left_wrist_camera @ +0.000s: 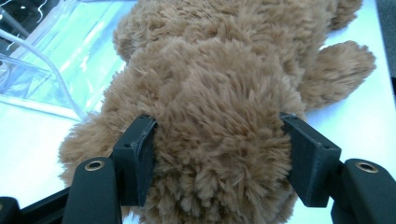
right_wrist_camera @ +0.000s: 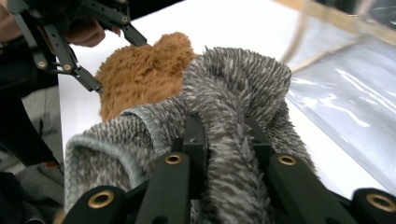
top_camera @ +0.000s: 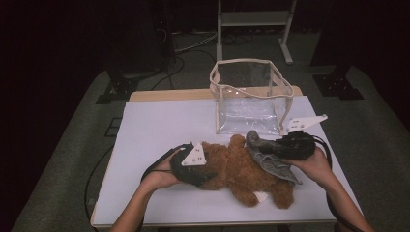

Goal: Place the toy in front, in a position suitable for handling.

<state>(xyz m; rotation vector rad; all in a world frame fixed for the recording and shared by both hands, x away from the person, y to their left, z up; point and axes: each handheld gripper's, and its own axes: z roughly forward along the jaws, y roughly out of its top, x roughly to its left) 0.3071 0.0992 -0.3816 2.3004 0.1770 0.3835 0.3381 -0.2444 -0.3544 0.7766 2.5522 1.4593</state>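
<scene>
High view: both forearms come in low over the white table (top_camera: 159, 121), wrists nearly level. The left gripper (top_camera: 196, 166) lies on its side at the teddy bear (top_camera: 241, 169), jaws pressed into the brown plush of its head. Across the bear, the right gripper (top_camera: 270, 145) points left, jaws pinching a fold of the grey knitted garment (top_camera: 275, 164) draped over the bear's body. Bear lies flat, mid-table, just in front of the clear bag (top_camera: 249, 104).
</scene>
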